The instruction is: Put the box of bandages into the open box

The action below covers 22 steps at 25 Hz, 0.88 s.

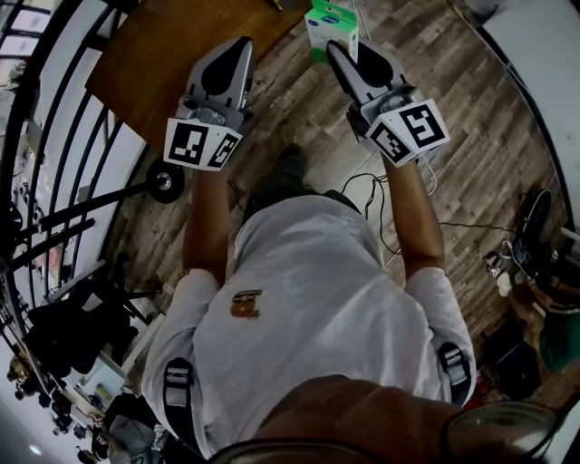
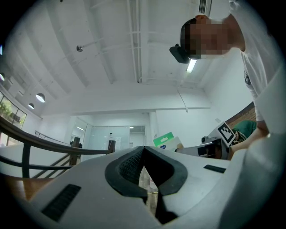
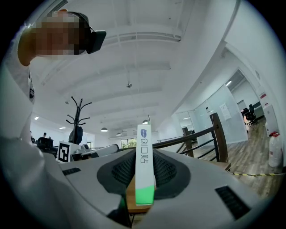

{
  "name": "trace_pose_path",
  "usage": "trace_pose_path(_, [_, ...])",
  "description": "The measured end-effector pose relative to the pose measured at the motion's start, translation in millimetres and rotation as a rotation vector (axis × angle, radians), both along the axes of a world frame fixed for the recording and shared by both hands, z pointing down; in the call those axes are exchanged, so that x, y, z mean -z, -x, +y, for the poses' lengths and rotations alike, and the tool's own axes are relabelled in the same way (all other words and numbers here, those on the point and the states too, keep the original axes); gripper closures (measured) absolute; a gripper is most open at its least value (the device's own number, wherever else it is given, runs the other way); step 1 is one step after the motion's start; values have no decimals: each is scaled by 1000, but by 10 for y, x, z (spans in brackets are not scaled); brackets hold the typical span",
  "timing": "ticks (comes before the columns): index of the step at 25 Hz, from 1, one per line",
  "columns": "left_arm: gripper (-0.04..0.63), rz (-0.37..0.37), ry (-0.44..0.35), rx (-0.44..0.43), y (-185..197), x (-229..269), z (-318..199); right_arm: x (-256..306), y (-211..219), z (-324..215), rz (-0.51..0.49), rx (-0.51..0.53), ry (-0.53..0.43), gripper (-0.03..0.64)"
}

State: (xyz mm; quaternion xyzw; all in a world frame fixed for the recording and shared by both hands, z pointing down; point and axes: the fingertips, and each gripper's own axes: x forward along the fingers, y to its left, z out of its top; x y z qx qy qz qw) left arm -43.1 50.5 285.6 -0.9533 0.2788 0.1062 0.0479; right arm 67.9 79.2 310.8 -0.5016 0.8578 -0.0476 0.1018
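**Bandage box: handling and grip**

**Location.** The bandage box [image 1: 330, 25] sits at the top centre of the head view, above the wood floor [image 1: 471, 154]. It is at the tip of the right gripper [image 1: 337, 53] and just right of a brown table [image 1: 163, 54]. No view shows the open box.

**Gripper state.**
- Right gripper: the jaws are closed part-way onto the bandage box [image 3: 143, 165]. The pads press on its two broad faces, with a narrow edge turned to the camera.
- Left gripper [image 2: 144, 166]: the jaws are together, with nothing between them.

**Handling (judged).**
- The box is probably a light, thin card carton. It should be stiff enough to carry, but it may dent under a hard squeeze.
- The printed card may be smooth. A hold on the flat broad faces, near the middle, should prevent twisting.
- Moderate pressure is likely sufficient.

**Appearance.** The box is slim and rectangular. It is white with a green band at one end, and it has a small blue oval mark and dark lettering along the narrow side.
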Motion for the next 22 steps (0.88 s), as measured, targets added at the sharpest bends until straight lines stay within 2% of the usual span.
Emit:
trace_pose_path(4, [575,6,-2,-10,-69,-48,-220,-14,-50,-203,15,-7,-4,515])
trace_pose_path(11, [576,7,15,-23,-214,-57,-1313,-22,-139,-1300,35,-8,25,515])
trace_pose_path(22, [576,0,34,-40,-357,-231,-2552,-215,-153,-2592,113,-4,92,515])
